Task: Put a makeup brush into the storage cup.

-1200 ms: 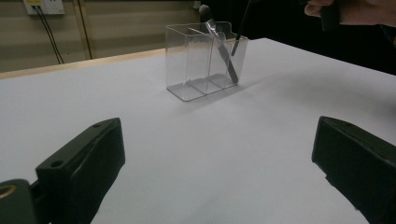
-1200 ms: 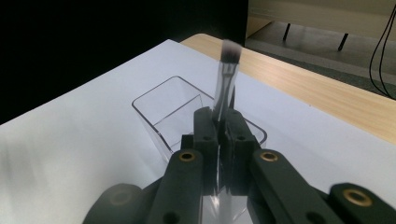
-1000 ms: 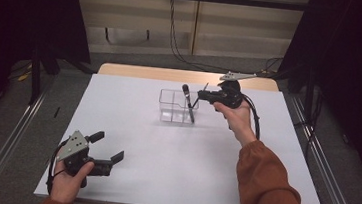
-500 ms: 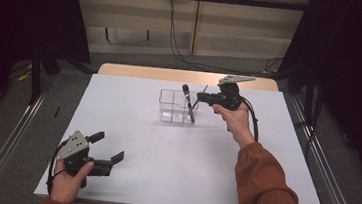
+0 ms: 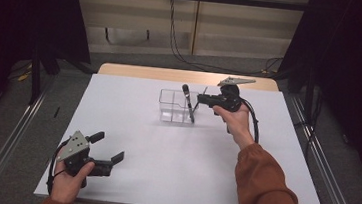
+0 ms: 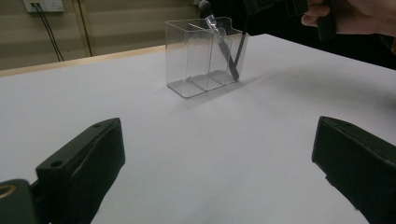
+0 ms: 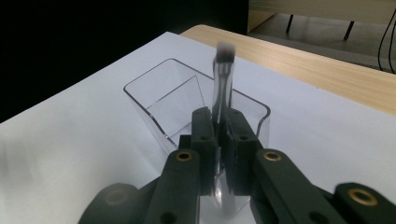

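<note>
A clear plastic organiser box with compartments stands at the far middle of the white table. A black brush leans in its right compartment. My right gripper hovers at the box's right end, its jaws closed on a thin brush that points down into the box. Those jaws have just eased apart a little, with the handle still between the pads. My left gripper rests at the near left, open and holding nothing.
The white sheet covers the table between the two hands. A strip of bare wood runs along the far edge. Metal rails flank the table, and cables hang behind it.
The right gripper has shifted slightly at the box with the thin brush. The left hand has stayed where it was.
</note>
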`<state>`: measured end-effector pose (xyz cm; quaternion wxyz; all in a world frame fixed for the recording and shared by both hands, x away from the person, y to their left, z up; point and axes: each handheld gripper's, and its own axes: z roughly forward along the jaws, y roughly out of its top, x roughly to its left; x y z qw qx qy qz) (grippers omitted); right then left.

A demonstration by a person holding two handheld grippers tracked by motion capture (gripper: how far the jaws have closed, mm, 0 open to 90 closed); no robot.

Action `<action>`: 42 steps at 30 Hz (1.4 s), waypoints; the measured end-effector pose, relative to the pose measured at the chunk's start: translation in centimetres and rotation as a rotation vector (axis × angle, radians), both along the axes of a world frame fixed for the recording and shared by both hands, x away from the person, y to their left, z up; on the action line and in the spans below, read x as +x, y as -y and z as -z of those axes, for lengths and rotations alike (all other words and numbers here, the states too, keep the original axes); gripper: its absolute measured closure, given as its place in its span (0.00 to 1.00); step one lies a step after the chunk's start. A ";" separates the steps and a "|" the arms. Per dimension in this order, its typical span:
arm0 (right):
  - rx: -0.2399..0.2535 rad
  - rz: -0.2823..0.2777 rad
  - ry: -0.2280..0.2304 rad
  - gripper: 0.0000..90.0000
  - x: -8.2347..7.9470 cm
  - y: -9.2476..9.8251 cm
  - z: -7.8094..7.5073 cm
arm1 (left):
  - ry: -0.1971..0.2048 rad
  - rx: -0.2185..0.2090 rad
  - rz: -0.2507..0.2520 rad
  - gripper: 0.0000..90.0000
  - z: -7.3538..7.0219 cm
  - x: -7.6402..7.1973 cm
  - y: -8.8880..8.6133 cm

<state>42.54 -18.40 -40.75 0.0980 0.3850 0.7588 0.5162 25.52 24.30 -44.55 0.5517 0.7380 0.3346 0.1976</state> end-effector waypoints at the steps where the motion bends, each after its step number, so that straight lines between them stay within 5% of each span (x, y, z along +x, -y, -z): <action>1: -0.002 -0.002 0.001 0.92 0.0 0.0 0.0 | -0.001 0.002 0.004 0.03 0.0 0.0 0.0; 12: 0.023 -0.001 0.011 0.74 -0.4 0.3 0.3 | -0.002 0.003 0.002 0.03 0.0 0.0 0.0; 20: 0.008 0.051 0.039 0.37 -0.7 0.3 0.5 | -0.001 0.006 0.004 0.03 0.0 0.1 0.1; 31: 0.036 0.062 0.073 0.06 -1.0 0.7 1.0 | -0.014 0.000 -0.001 0.03 0.2 0.6 0.2; 42: 0.036 0.066 0.085 0.04 -1.9 0.9 1.3 | -0.001 -0.005 -0.008 0.03 0.0 0.2 -0.1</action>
